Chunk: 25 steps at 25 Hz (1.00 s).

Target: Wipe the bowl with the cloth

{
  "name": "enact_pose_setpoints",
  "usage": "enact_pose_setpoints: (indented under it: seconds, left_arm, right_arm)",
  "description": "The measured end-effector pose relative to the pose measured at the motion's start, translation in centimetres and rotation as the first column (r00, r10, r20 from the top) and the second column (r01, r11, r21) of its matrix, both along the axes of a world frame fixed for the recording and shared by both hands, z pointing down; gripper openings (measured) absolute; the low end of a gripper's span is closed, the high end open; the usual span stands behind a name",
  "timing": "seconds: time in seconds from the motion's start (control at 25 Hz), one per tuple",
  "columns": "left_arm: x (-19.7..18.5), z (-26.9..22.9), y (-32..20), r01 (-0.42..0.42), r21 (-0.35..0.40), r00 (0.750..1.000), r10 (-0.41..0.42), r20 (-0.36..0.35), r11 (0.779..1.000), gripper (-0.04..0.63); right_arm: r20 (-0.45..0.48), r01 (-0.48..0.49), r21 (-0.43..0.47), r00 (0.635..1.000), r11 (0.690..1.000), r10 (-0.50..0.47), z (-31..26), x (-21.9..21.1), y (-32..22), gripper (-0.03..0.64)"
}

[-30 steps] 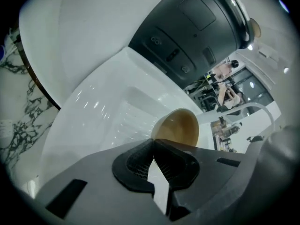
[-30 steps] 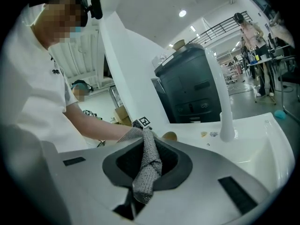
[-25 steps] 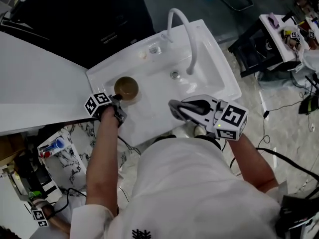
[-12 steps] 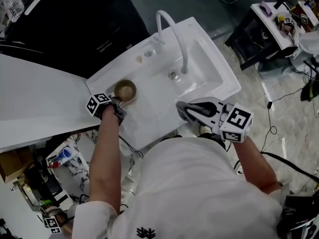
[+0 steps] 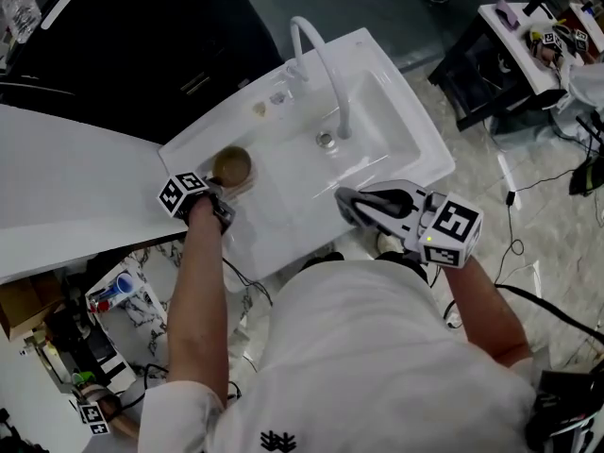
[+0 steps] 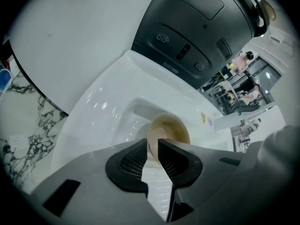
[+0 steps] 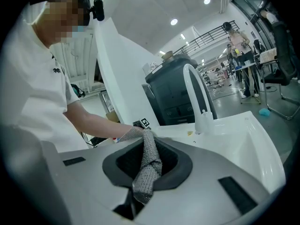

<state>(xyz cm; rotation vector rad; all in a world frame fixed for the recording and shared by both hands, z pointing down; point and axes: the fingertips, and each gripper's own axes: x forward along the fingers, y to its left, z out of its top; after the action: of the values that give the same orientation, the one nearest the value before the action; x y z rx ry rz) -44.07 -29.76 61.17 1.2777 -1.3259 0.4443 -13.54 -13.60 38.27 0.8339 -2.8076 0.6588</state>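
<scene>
A tan bowl (image 5: 232, 165) rests on the flat left part of the white sink (image 5: 415, 149). My left gripper (image 5: 225, 189) points down at its near edge. In the left gripper view the bowl (image 6: 169, 128) lies just beyond the left gripper (image 6: 153, 143). Its jaws have just been opening, and the bowl's near rim stands in the narrow gap between them, free of the pads. My right gripper (image 5: 343, 200) hovers over the sink's front rim, shut on a grey mesh cloth (image 5: 374, 202). In the right gripper view the cloth (image 7: 149, 165) hangs bunched from the right gripper (image 7: 146, 146).
A white curved faucet (image 5: 321, 59) arches over the basin, whose drain (image 5: 325, 140) lies behind it. A white counter (image 5: 66, 182) adjoins the sink at left, with a black cabinet (image 5: 142, 45) behind. A cluttered table (image 5: 533, 41) and floor cables (image 5: 557, 187) are at right.
The right gripper has drifted a little to the right with the cloth. The left gripper has stayed at the bowl's near edge. The bowl has stayed in its place in the sink.
</scene>
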Motion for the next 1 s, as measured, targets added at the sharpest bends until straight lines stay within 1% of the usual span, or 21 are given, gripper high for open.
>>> enact_pose_setpoints:
  seconds: [0.08, 0.2, 0.4, 0.48, 0.56, 0.68, 0.8, 0.92, 1.0]
  left_arm:
    - [-0.2, -0.4, 0.2, 0.0, 0.019, 1.0, 0.0, 0.024, 1.0, 0.069]
    - [-0.9, -1.5, 0.4, 0.005, 0.055, 0.996, -0.01, 0.091, 0.998, 0.074]
    - [-1.1, -3.5, 2.0, -0.002, 0.146, 0.985, -0.023, 0.169, 0.989, 0.074]
    - [-0.7, -4.7, 2.9, -0.008, 0.197, 0.984, -0.027, 0.175, 0.98, 0.074]
    - [0.2, -6.2, 4.1, 0.001, 0.261, 0.987, -0.042, 0.152, 0.965, 0.065]
    - [2.7, -8.6, 6.1, -0.009, 0.361, 0.993, -0.035, 0.116, 0.933, 0.027]
    - [6.6, -11.5, 8.5, -0.032, 0.466, 0.999, 0.011, 0.048, 0.884, 0.012]
    - [11.5, -14.4, 11.3, -0.067, 0.555, 0.996, 0.091, -0.015, 0.829, 0.011]
    - [15.4, -16.0, 13.3, -0.125, 0.597, 0.985, 0.173, -0.024, 0.792, 0.011]
  right_arm:
    - [-0.001, 0.016, 0.001, 1.0, 1.0, -0.016, 0.0, 0.4, 0.1, 0.035]
    - [-0.001, 0.039, 0.007, 0.999, 0.999, -0.039, -0.1, 0.9, 0.1, 0.035]
    - [-0.013, 0.086, 0.022, 0.996, 0.996, -0.085, 0.0, 2.4, 0.5, 0.035]
    - [-0.014, 0.103, 0.028, 0.995, 0.994, -0.103, 0.1, 2.8, 0.6, 0.035]
    - [-0.016, 0.128, 0.037, 0.992, 0.991, -0.128, 0.0, 3.3, 0.7, 0.035]
    - [-0.021, 0.167, 0.058, 0.986, 0.984, -0.166, -0.3, 4.3, 1.3, 0.035]
    - [-0.018, 0.202, 0.07, 0.979, 0.977, -0.201, -0.3, 5.3, 2.1, 0.035]
    - [-0.034, 0.239, 0.084, 0.971, 0.967, -0.237, -0.3, 6.5, 3.3, 0.035]
    - [-0.042, 0.255, 0.088, 0.967, 0.963, -0.252, -0.2, 7.4, 3.9, 0.035]
